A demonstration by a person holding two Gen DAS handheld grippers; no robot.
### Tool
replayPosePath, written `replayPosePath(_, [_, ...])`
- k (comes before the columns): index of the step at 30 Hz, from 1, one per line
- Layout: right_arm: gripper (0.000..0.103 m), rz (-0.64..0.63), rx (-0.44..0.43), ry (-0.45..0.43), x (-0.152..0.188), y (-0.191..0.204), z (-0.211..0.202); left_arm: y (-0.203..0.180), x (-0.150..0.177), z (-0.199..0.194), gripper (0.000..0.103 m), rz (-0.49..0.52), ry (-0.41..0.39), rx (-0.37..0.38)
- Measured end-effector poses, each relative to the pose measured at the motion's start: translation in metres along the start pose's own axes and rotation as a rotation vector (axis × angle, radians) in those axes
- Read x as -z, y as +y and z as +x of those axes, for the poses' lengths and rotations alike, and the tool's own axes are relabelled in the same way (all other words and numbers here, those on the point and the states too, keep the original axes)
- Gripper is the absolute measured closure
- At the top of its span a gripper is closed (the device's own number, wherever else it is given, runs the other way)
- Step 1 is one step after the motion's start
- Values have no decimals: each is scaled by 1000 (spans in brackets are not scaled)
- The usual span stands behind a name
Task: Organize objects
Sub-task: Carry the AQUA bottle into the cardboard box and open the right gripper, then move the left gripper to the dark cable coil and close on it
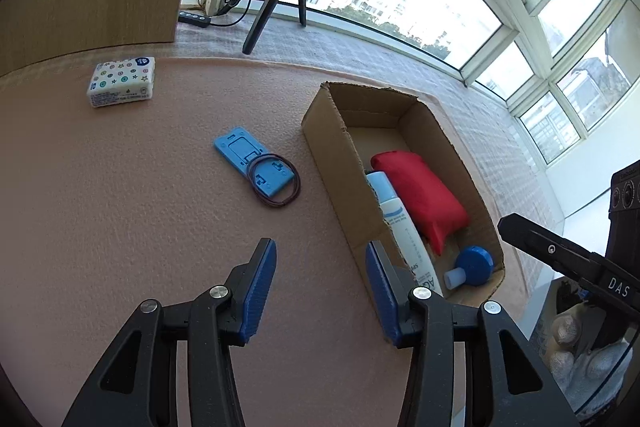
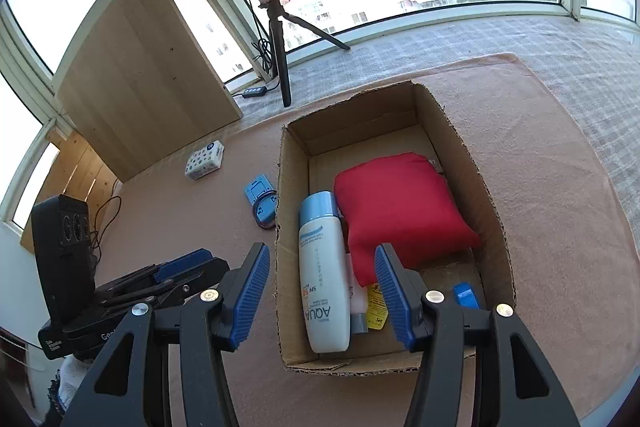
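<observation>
An open cardboard box (image 2: pixel 480 187) stands on the pink mat. It holds a red pouch (image 2: pixel 400 211), a white sunscreen bottle (image 2: pixel 322 267) with a blue cap, a small tube (image 2: pixel 358 307) and a blue piece (image 2: pixel 466 295). My right gripper (image 2: pixel 322 251) hovers open over the box's near end, its pads clear of the bottle below. My left gripper (image 1: pixel 319 247) is open over bare mat, just left of the box (image 1: pixel 332 155). Ahead of it lie a blue phone stand (image 1: pixel 250 163) with brown hair ties (image 1: pixel 276 183) and a tissue pack (image 1: pixel 120 81).
A ring light on a black tripod (image 2: pixel 280 59) stands at the back by the window, with a cable remote (image 1: pixel 194 19) beside it. A wooden board (image 2: pixel 140 79) leans at the back left. A gloved hand (image 1: pixel 568 339) holds the right gripper.
</observation>
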State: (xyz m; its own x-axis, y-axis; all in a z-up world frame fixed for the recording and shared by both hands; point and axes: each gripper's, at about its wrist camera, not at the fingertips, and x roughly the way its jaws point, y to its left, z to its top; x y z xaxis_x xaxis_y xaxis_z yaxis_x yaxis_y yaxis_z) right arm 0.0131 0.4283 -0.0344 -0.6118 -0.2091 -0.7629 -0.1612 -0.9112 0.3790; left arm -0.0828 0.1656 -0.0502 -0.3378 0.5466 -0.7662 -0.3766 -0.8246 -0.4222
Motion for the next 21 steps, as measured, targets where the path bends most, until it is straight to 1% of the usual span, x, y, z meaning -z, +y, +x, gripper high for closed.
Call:
replayPosePath(5, [52, 15, -12, -40, 7, 5, -4, 16, -8, 9, 54, -31, -4, -32])
replayPosePath(10, [52, 29, -33, -22, 14, 5, -3, 24, -21, 35, 54, -65, 1, -54])
replayPosePath(15, [52, 31, -31, -5, 21, 3, -6, 25, -36, 64, 63, -61, 21, -82])
replayPosePath(21, [52, 50, -18, 7, 26, -8, -14, 31, -45, 89, 70, -73, 54, -106])
